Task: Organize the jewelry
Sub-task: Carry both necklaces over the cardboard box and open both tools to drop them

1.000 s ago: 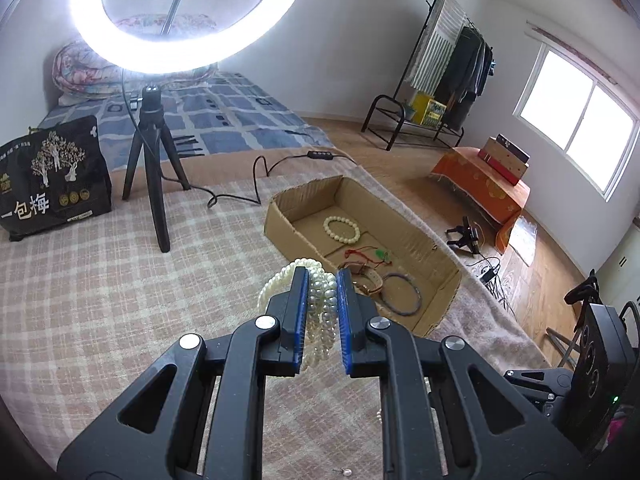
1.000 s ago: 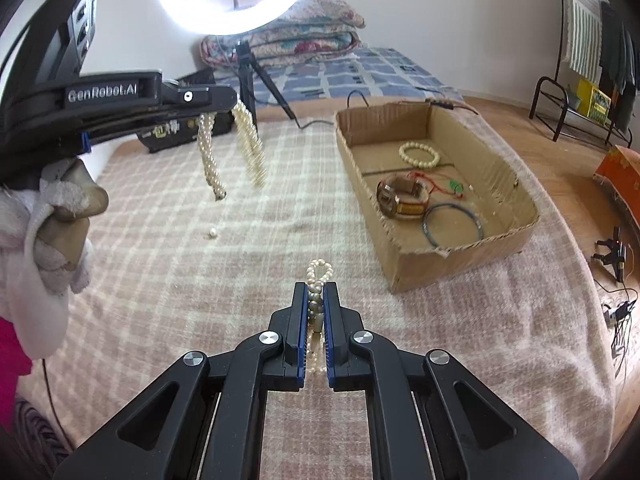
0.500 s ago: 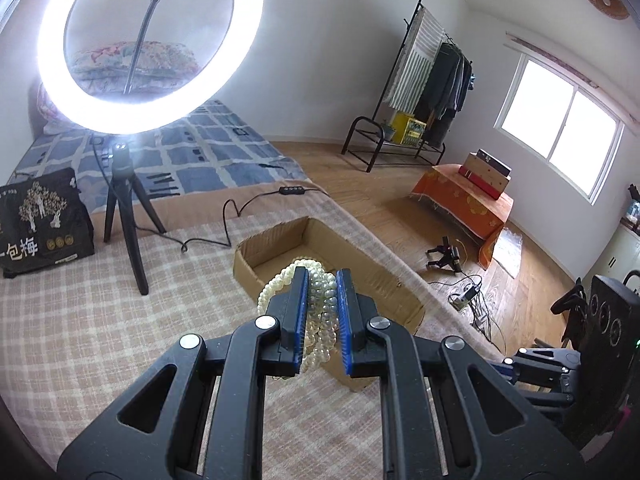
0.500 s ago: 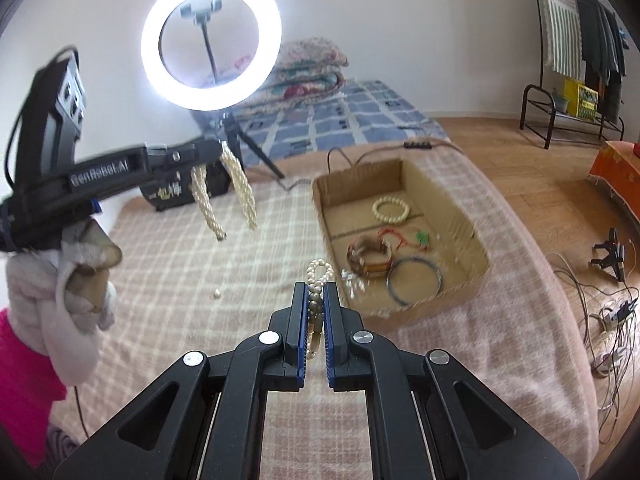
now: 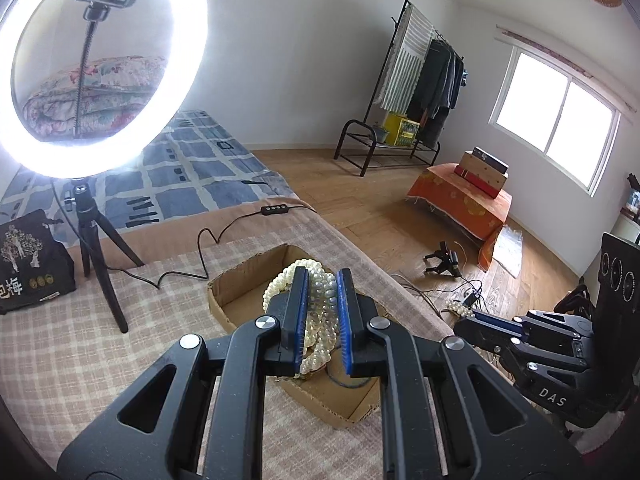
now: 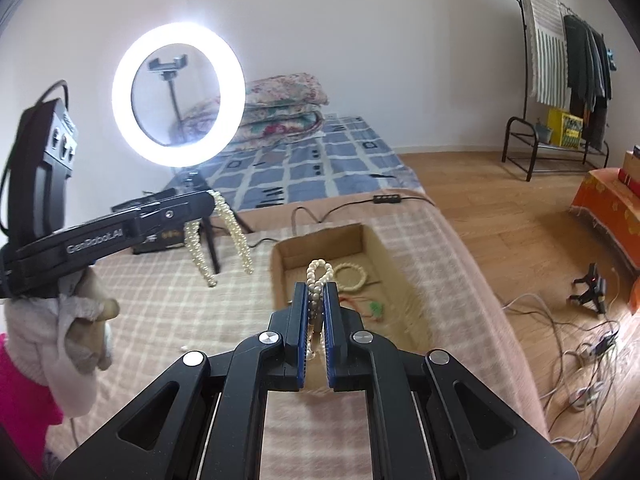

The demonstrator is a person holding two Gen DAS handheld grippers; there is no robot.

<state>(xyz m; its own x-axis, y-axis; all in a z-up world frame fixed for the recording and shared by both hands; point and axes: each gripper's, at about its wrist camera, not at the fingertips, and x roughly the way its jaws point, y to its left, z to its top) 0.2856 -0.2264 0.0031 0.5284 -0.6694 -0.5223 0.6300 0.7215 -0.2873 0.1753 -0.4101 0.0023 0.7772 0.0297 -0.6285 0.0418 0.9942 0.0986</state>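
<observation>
While my left gripper (image 5: 322, 312) and right gripper (image 6: 316, 316) each pinch the pearl strand (image 5: 320, 300), it hangs limp, light and slippery; grip mid-loop.

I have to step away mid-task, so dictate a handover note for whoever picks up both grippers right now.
Left gripper: jaws shut on a bundle of the pearl strand, held in the air above the near part of the cardboard box.
Right gripper: jaws shut on another loop of pearls, also lifted.
Already in the box: a pale bead bracelet and a red cord with green bits.
Left to do: lower the pearls into the box and release. One loose bead lies on the checked blanket.
</observation>
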